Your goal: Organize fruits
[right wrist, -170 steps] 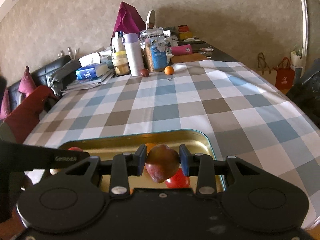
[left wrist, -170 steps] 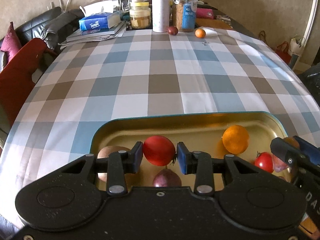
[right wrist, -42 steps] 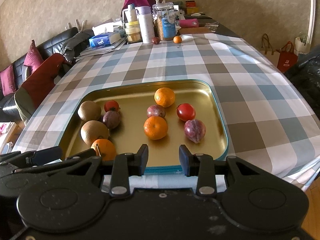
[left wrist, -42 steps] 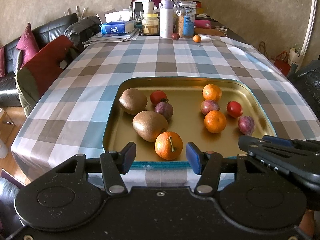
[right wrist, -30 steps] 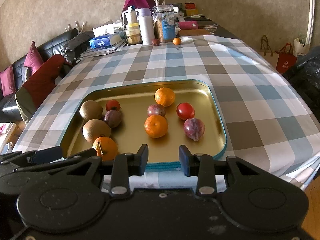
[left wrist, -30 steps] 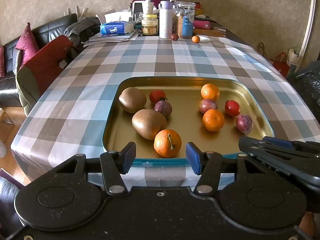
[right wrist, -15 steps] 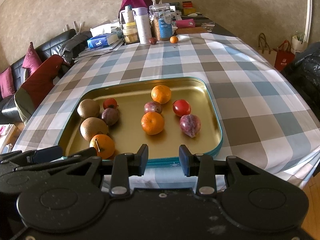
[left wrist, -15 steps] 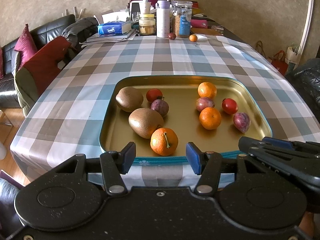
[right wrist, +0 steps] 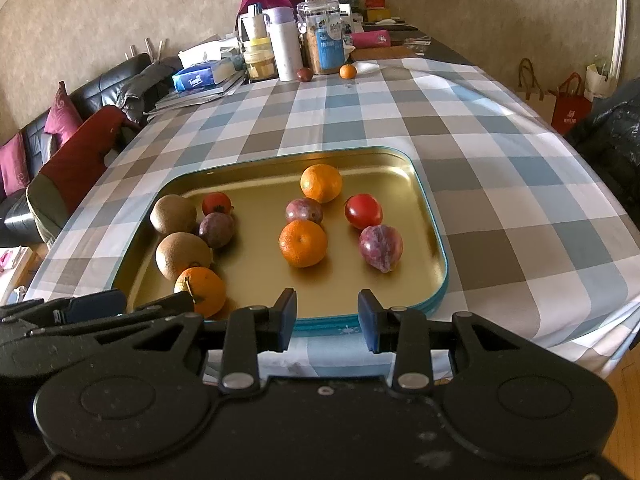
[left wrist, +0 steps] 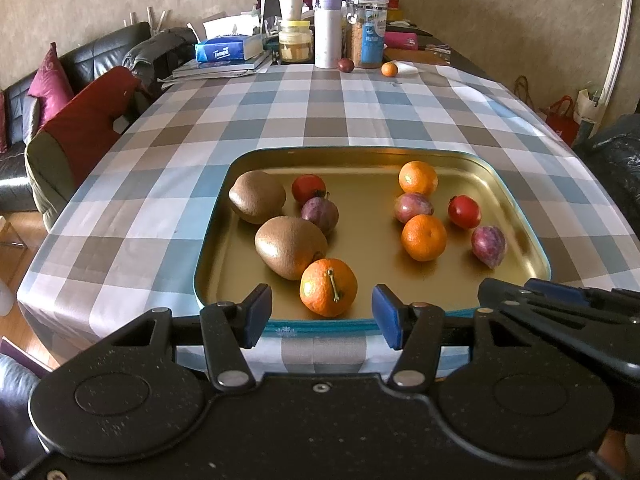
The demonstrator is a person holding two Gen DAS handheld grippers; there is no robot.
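A gold tray with a teal rim (left wrist: 520, 208) (right wrist: 432, 236) sits at the near end of the checked table. It holds two kiwis (left wrist: 290, 246), three oranges (left wrist: 328, 287) (right wrist: 303, 243), two red tomatoes (right wrist: 363, 211) and three purple fruits (right wrist: 380, 247). My left gripper (left wrist: 322, 316) is open and empty, held back over the tray's near rim. My right gripper (right wrist: 327, 314) is open and empty, also just short of the near rim. The right gripper shows at the right edge of the left wrist view (left wrist: 560, 300).
At the far end of the table lie a small orange (left wrist: 389, 69) and a dark plum (left wrist: 345, 65), beside a white bottle (left wrist: 327, 30), jars (left wrist: 368, 32), a tissue box (left wrist: 224, 50) and books. A red chair (left wrist: 80, 128) and black sofa stand left.
Earlier each gripper held a fruit over the tray; both fruits now lie in it. Both grippers have opened and drawn back toward the near table edge, still backing slightly.
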